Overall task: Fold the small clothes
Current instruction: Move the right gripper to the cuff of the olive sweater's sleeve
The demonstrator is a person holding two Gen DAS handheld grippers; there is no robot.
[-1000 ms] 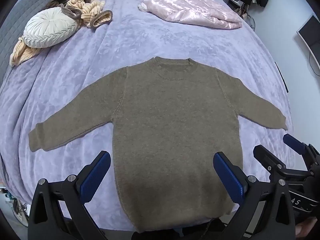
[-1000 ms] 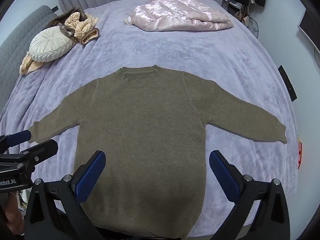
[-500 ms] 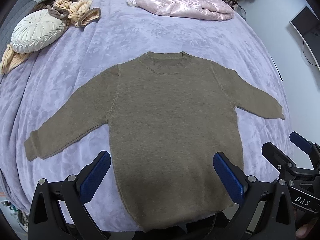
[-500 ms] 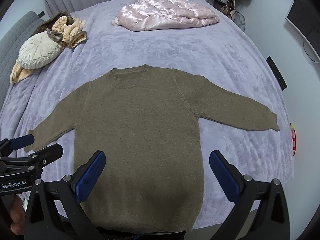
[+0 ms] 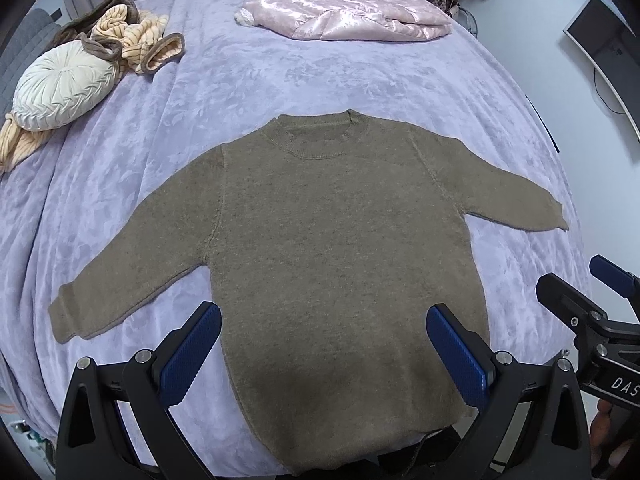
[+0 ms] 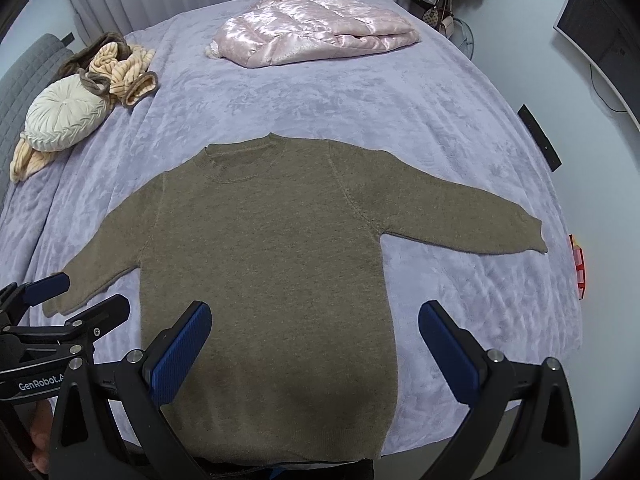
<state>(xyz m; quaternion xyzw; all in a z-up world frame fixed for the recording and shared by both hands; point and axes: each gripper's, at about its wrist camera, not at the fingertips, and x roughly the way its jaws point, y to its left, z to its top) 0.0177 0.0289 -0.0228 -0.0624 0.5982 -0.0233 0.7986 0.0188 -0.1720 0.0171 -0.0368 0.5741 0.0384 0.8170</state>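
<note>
One brown sweater (image 5: 340, 248) lies flat on the bed (image 5: 360, 80), hem at the near edge, neck-to-hem axis running straight away from me. My left gripper (image 5: 324, 356) and right gripper (image 6: 316, 352) hover above the hem, both spread wide and empty. From left to right: one round cushion (image 5: 64, 88), one striped garment (image 5: 136, 40), one pink jacket (image 5: 344, 12); each sleeve lies nearer its same-side gripper.
</note>
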